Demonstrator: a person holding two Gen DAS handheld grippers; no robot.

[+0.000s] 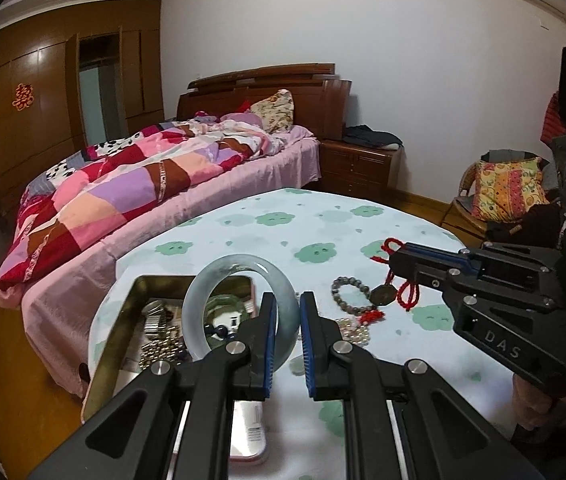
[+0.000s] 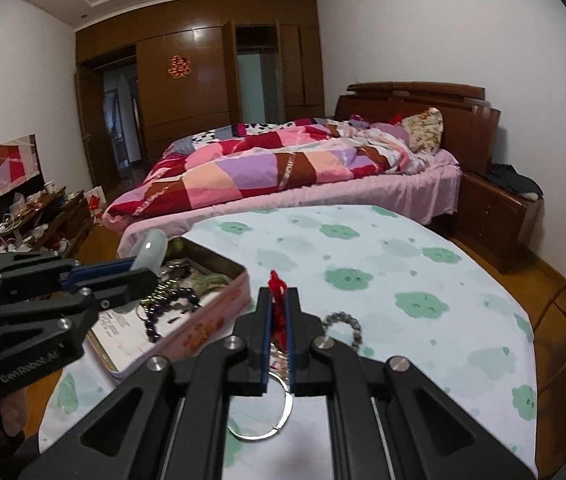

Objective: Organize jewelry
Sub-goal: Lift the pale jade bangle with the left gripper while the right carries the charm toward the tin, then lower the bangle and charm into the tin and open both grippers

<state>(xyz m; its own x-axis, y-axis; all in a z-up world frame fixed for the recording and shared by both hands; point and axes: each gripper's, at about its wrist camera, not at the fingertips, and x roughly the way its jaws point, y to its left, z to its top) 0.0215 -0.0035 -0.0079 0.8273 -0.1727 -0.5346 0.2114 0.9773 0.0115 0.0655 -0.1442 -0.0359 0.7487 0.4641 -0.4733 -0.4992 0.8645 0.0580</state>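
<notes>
My left gripper (image 1: 288, 304) is shut on a pale jade bangle (image 1: 219, 276) and holds it upright over the open metal tin (image 1: 123, 312), which holds several bead bracelets and chains. The bangle (image 2: 150, 252) and left gripper (image 2: 123, 270) also show in the right wrist view, above the tin (image 2: 219, 312). My right gripper (image 2: 279, 300) is shut on a red cord (image 2: 278, 283) of a pendant necklace; it also shows in the left wrist view (image 1: 397, 258), with the red cord (image 1: 391, 246) and brown pendant (image 1: 383, 295) hanging.
A grey bead bracelet (image 1: 349, 294) and a gold chain pile (image 1: 353, 330) lie on the cloud-print tablecloth (image 1: 323, 232). A silver bangle (image 2: 279, 412) lies under my right gripper. A bed (image 2: 283, 168) stands beyond the table.
</notes>
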